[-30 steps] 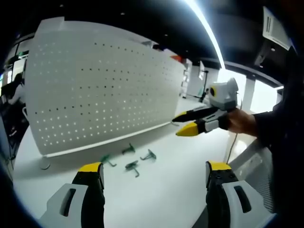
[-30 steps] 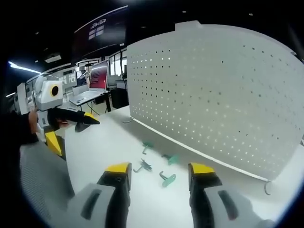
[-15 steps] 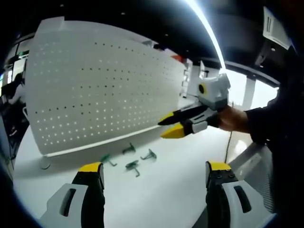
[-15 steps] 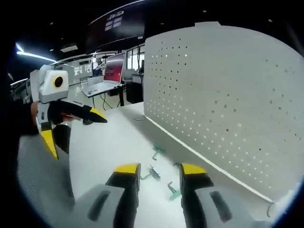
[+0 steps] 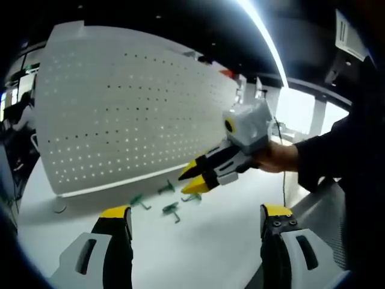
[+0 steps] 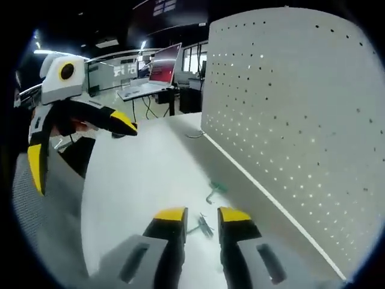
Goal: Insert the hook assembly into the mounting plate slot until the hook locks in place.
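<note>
White table (image 5: 198, 241) fronts upright pegboard (image 5: 120, 108). Green hooks (image 5: 170, 209) lie loose at its foot. Right gripper (image 5: 194, 179) nearly closed, empty, dips toward them, probably for pickup. Left gripper (image 5: 195, 220) wide open, empty, waits.

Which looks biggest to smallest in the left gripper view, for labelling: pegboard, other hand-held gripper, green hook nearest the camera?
1. Pegboard.
2. Right hand-held gripper, enlarged by nearness.
3. Green hook.

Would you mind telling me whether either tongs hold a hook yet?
No. The right tongs hang above the hooks, which lie free on the table; the left tongs are empty.
</note>
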Tool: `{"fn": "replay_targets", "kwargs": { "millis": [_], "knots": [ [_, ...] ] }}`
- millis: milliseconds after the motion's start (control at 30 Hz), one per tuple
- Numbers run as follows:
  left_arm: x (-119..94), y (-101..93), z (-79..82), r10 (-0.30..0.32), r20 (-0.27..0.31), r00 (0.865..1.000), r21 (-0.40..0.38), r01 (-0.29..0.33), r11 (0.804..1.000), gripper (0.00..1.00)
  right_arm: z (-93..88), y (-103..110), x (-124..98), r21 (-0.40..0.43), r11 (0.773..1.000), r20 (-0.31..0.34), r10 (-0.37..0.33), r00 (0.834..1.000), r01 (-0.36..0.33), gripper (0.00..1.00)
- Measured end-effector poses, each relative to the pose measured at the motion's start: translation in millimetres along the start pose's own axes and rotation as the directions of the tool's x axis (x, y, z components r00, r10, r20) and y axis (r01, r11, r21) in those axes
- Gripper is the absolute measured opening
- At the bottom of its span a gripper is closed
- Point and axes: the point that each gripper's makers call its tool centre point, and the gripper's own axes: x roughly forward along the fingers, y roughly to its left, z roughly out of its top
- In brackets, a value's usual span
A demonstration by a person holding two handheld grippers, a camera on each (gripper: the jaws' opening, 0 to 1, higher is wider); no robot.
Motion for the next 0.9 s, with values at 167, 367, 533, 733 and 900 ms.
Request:
{"fn": "replay_targets", "kwargs": {
  "millis": [167, 367, 533, 733, 900],
  "knots": [
    [0, 0.3, -1.4, -0.001, -0.006, 1.0, -0.002, 0.001, 1.0, 0.89, -4.9, 2, 13, -0.053, 0.998, -0.047, 0.02, 0.999, -0.022, 0.15],
    [1, -0.9, -2.1, -0.005, -0.009, 1.0, -0.005, 0.005, 1.0, 0.89, -11.6, 6, 26, -0.098, 0.994, -0.102, 0.04, 0.994, -0.05, 0.14],
    [1, -1.1, -2.3, -0.006, -0.01, 1.0, -0.008, 0.006, 1.0, 0.89, -21.1, 8, 36, -0.116, 0.991, -0.167, 0.048, 0.985, -0.068, 0.12],
    [1, -2.1, -1.1, -0.01, -0.006, 1.0, -0.006, 0.01, 1.0, 0.89, -27.3, 8, 43, -0.165, 0.983, -0.213, 0.046, 0.976, -0.082, 0.08],
    [0, -0.8, 0.6, -0.008, 0.002, 1.0, -0.008, 0.008, 1.0, 0.88, -29.3, 6, 47, -0.185, 0.978, -0.241, 0.05, 0.969, -0.096, 0.08]
  ]
}}
